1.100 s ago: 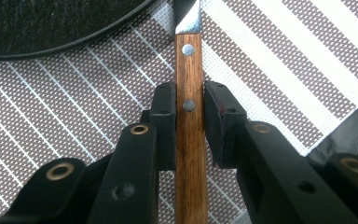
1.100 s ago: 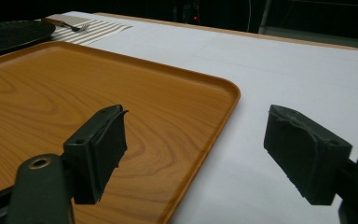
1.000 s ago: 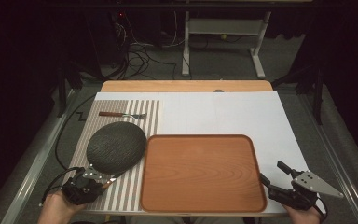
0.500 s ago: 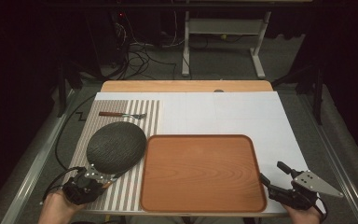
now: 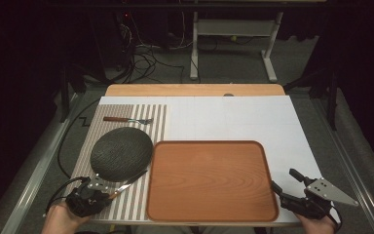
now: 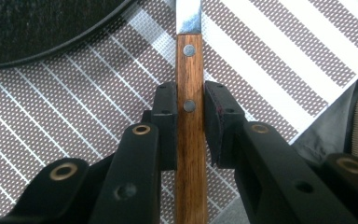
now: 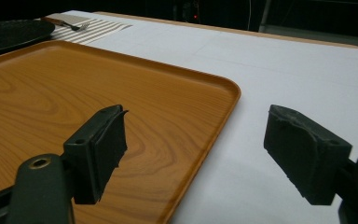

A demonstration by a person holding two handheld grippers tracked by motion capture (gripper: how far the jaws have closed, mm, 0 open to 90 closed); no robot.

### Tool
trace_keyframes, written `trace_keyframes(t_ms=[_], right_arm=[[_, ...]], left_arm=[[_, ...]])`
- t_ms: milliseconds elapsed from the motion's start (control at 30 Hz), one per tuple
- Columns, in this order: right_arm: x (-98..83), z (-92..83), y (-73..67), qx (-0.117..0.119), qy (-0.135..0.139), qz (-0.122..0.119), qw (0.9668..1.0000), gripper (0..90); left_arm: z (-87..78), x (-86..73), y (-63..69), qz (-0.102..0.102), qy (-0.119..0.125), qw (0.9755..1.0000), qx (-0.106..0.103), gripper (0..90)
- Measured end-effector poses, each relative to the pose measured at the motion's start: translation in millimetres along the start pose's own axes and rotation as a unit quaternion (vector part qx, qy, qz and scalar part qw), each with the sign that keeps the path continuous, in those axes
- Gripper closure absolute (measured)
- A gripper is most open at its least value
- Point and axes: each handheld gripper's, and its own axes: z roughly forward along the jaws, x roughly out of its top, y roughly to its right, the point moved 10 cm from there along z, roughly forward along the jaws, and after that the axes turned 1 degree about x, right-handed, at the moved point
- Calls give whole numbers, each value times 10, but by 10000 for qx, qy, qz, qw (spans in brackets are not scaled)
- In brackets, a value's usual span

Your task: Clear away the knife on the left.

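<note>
A knife with a wooden handle lies on the striped placemat at the near left. Its blade points toward the dark round plate. My left gripper is shut on the handle, and in the left gripper view both pads press its sides. The plate's rim shows just beyond the blade. My right gripper stands open at the near right, its jaws straddling the right rim of the wooden tray. Nothing sits between its pads.
A fork with a wooden handle lies at the far end of the placemat. The tray holds nothing. White table surface stretches behind and right of it. Cables and a desk frame stand on the floor beyond.
</note>
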Motion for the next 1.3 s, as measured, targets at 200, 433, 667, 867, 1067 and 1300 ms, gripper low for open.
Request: trace_keyframes(t_ms=[200,433,667,867,1067,1300], right_arm=[[-1,3,0,-2,-6,2,10000,214],[-1,2,-1,0,-7,1,10000,214],[2,-1,-1,-1,12,-13,10000,214],[1,1,-5,-4,-4,-24,10000,214],[0,0,-4,-7,-4,-15,10000,214],[3,0,-3,-2,10,-12,10000,214]], left_arm=[[-9,-8,38,-11,28,10000,-57,729],[-17,1,88,21,92,9999,-92,729],[-85,7,114,26,240,9997,-41,729],[-122,26,191,84,342,9993,-113,729],[-146,95,268,173,468,9986,-174,728],[-165,224,345,217,642,9974,-231,728]])
